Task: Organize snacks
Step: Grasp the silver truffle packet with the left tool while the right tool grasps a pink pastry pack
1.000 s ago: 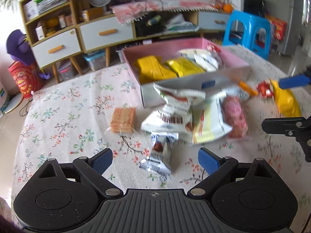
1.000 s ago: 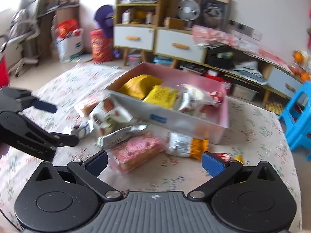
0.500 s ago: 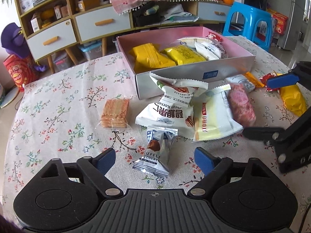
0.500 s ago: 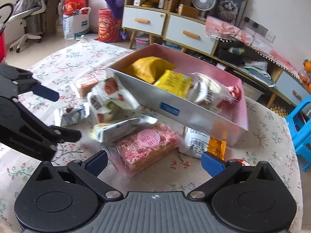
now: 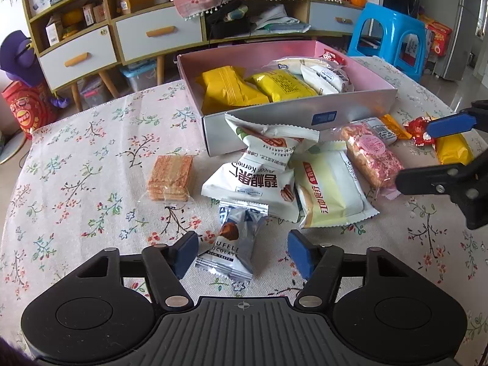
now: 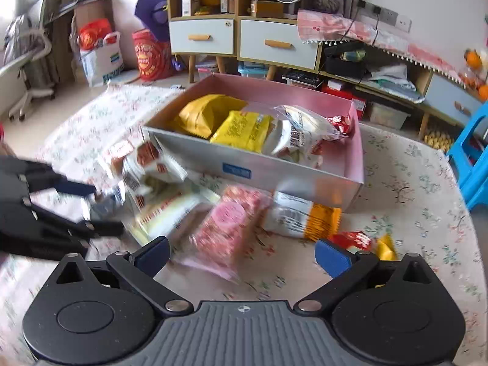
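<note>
A pink-lined box holds several snack packs, yellow and white. Loose packs lie in front of it: a truffle chocolate pack, a white pecan pack, a pale yellow pack, a pink pack and wafers. My left gripper is open with the truffle pack between its fingers, not clamped. My right gripper is open just above the pink pack; it also shows in the left wrist view.
A white and orange pack, a red candy and a yellow pack lie right of the box on the floral tablecloth. A blue stool and cabinets stand behind the table.
My left gripper has come down and forward around the truffle pack and its fingers have narrowed. My right gripper has moved in over the pink pack.
</note>
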A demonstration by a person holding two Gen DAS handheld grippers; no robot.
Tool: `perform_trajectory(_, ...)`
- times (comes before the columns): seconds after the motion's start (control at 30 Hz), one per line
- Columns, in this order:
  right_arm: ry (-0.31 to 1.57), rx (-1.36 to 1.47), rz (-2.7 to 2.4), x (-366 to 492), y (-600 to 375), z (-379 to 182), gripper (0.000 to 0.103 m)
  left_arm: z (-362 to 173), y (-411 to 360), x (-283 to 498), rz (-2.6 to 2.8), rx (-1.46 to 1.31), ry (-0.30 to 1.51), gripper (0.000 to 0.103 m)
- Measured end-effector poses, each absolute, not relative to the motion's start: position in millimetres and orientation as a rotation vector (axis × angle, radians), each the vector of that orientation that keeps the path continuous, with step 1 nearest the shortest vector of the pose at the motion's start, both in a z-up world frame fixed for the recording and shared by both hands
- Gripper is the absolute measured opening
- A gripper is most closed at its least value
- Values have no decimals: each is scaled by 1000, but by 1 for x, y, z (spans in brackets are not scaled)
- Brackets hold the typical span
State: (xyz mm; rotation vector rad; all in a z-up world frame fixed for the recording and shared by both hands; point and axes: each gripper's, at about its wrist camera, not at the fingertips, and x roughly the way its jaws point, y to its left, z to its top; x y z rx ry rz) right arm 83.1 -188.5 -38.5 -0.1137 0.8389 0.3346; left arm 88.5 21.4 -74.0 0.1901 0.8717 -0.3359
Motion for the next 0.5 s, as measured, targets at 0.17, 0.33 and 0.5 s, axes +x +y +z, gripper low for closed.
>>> perform_trajectory(0.17, 895, -54, 312, 98, -179, -48, 75, -74, 22, 93, -326, 176, 870, 52)
perform_trajectory(0.33, 934, -23, 277, 106, -180, -56, 60, -73, 22, 94, -318, 167, 870, 39)
perform_trajectory(0.5, 958, -26, 246, 110, -181, -61, 39, -72, 22, 93, -313, 165, 875, 25)
